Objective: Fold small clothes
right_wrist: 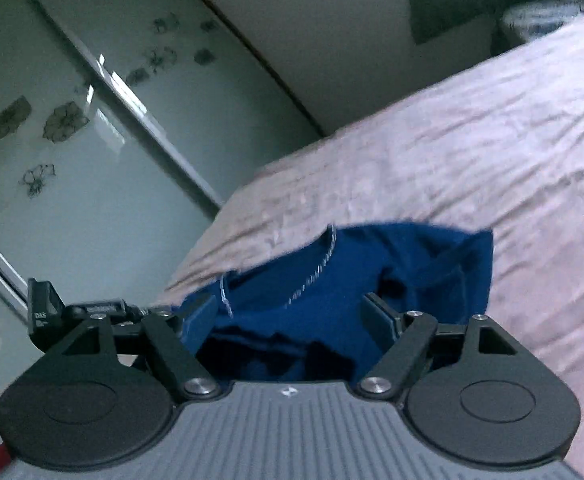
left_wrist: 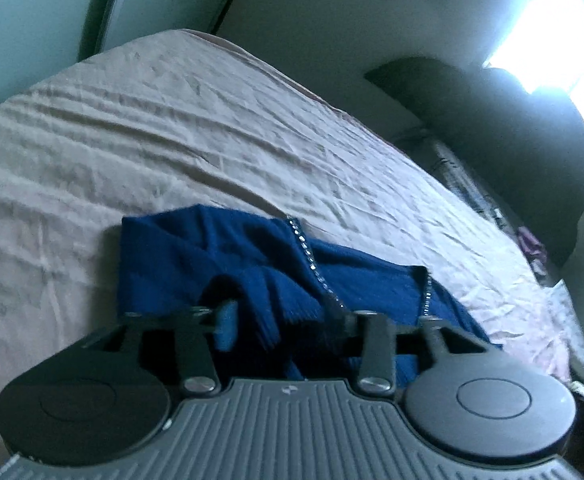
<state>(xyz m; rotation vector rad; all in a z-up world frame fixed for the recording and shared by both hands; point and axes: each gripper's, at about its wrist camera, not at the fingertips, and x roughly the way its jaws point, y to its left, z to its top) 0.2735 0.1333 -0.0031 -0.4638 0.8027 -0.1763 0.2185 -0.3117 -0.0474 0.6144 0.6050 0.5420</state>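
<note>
No words legible, no labels — blurred.

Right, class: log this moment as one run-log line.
left tongs: open, at blue jacket | right tongs: open, over jacket | jacket: crumpled on bed

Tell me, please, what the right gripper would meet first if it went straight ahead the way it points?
Most likely the blue garment, which lies between the open right gripper fingers; beyond it is the pink bedsheet. Depth is unclear.

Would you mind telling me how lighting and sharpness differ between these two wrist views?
Left wrist view: the window is blown out, its glare washing the upper right; the blue garment is fairly sharp. Right wrist view: evenly lit, no glare, but the garment and bedsheet are smeared.
</note>
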